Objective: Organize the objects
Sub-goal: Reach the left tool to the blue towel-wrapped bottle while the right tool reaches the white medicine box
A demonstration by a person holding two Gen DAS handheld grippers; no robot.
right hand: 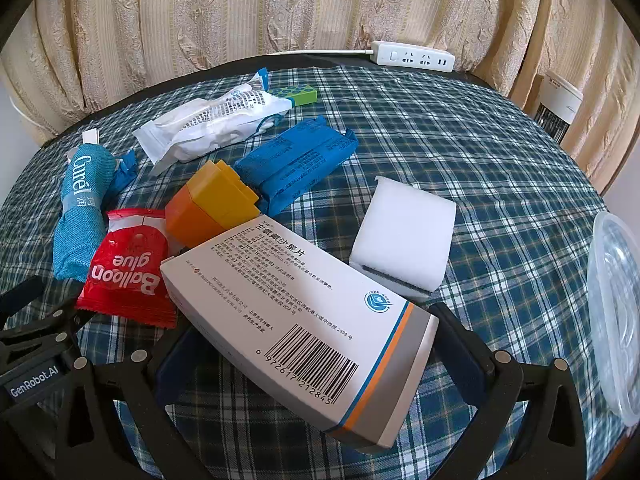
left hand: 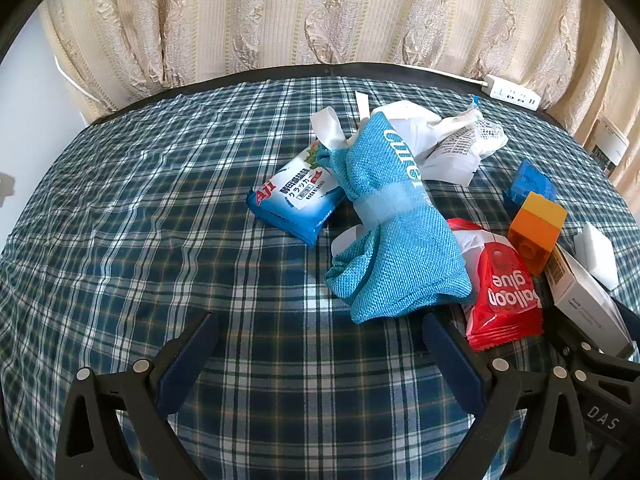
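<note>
My right gripper [right hand: 308, 340] is shut on a white medicine box [right hand: 296, 320] with a barcode, held tilted just above the plaid tablecloth [right hand: 500, 168]. My left gripper [left hand: 320, 340] is open and empty, just short of a rolled blue cloth [left hand: 392, 224]. Around it lie a blue-white cracker packet [left hand: 296, 200], a red "Balloon glue" packet [left hand: 500, 292], an orange-yellow block [left hand: 538, 232], a blue block [left hand: 530, 184] and a white crumpled packet [left hand: 452, 140]. The right wrist view shows the same pile: the red packet [right hand: 128, 268], the orange-yellow block [right hand: 212, 204], a blue packet [right hand: 296, 164] and a white sponge [right hand: 404, 236].
A clear plastic container [right hand: 612, 304] stands at the table's right edge. A white power strip [right hand: 414, 56] lies at the back edge before beige curtains. A green-blue block [right hand: 294, 94] lies far back. A white appliance [right hand: 556, 108] stands beyond the table on the right.
</note>
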